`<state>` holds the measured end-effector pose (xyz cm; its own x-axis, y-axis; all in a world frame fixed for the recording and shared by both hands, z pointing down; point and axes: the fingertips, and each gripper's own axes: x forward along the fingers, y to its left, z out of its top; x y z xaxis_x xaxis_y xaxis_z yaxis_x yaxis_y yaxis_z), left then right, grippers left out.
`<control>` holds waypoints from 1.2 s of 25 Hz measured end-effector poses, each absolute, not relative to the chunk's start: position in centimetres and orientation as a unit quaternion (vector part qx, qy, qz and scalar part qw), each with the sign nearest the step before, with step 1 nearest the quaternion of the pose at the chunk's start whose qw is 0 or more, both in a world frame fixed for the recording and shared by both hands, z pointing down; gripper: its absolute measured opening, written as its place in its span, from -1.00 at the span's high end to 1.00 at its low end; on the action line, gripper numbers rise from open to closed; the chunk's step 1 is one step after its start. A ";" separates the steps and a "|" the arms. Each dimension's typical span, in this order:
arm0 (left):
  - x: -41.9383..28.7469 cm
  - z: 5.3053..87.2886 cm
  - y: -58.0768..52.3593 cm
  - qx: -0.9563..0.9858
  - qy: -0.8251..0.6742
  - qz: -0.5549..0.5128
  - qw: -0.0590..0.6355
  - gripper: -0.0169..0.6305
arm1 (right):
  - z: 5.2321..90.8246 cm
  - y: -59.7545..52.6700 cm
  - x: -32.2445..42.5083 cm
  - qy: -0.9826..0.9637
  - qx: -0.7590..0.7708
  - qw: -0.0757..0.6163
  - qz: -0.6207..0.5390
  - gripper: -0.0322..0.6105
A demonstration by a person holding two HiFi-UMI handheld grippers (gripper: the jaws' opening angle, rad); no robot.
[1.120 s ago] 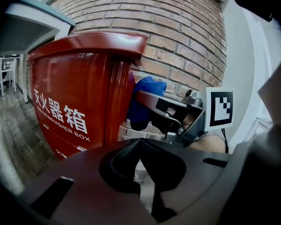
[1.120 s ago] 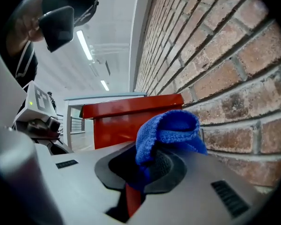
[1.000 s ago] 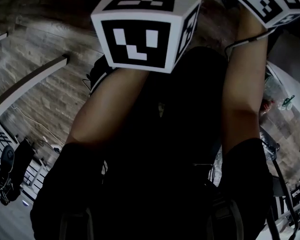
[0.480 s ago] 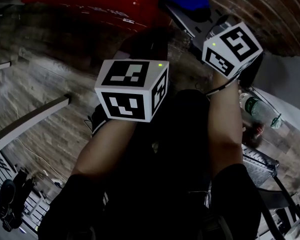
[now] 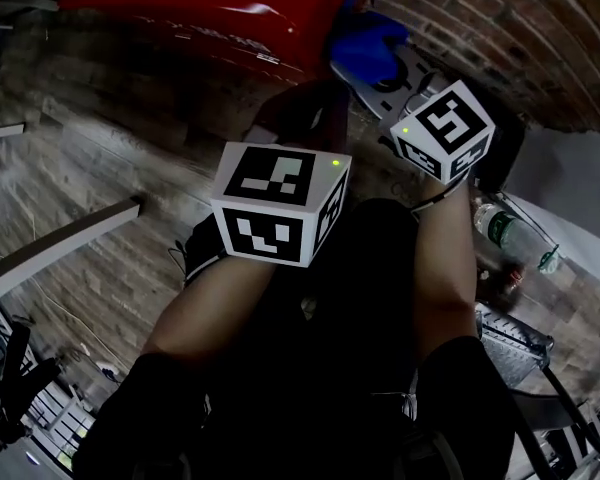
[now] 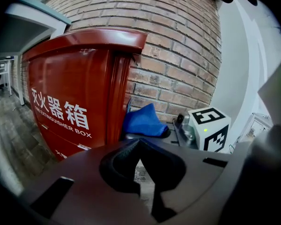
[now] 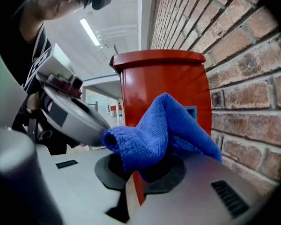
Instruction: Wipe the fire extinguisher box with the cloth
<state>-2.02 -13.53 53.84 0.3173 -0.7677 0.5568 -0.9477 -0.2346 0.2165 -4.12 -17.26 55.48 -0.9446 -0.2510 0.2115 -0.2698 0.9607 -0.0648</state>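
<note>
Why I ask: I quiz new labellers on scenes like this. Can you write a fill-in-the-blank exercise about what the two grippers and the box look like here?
1. The right gripper is shut on a ___ cloth.
2. The fire extinguisher box is ___ in colour.
3. The left gripper has its jaws together with ___ between them.
4. The wall behind the box is built of ___.

Missing words: blue; red; nothing; brick.

One fire extinguisher box (image 6: 75,107), backed against brick wall (image 6: 173,55); one cloth (image 7: 154,130), in jaws of right gripper (image 7: 139,168), right of box.
</note>
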 end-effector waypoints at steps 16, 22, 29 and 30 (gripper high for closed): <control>-0.5 53.9 -13.0 0.779 -0.542 0.175 0.263 0.96 | 65.2 -17.6 -4.3 -0.963 0.144 0.214 0.085 0.74; -1.3 54.3 -13.0 0.771 -0.548 0.176 0.272 0.96 | 70.8 -18.5 -4.1 -0.945 0.160 0.259 0.124 0.74; -2.4 54.9 -12.6 0.763 -0.554 0.190 0.275 0.96 | 76.0 -19.5 -4.0 -0.919 0.191 0.302 0.166 0.74; -2.6 55.0 -12.6 0.760 -0.556 0.191 0.276 0.96 | 76.7 -19.6 -4.1 -0.915 0.197 0.305 0.174 0.74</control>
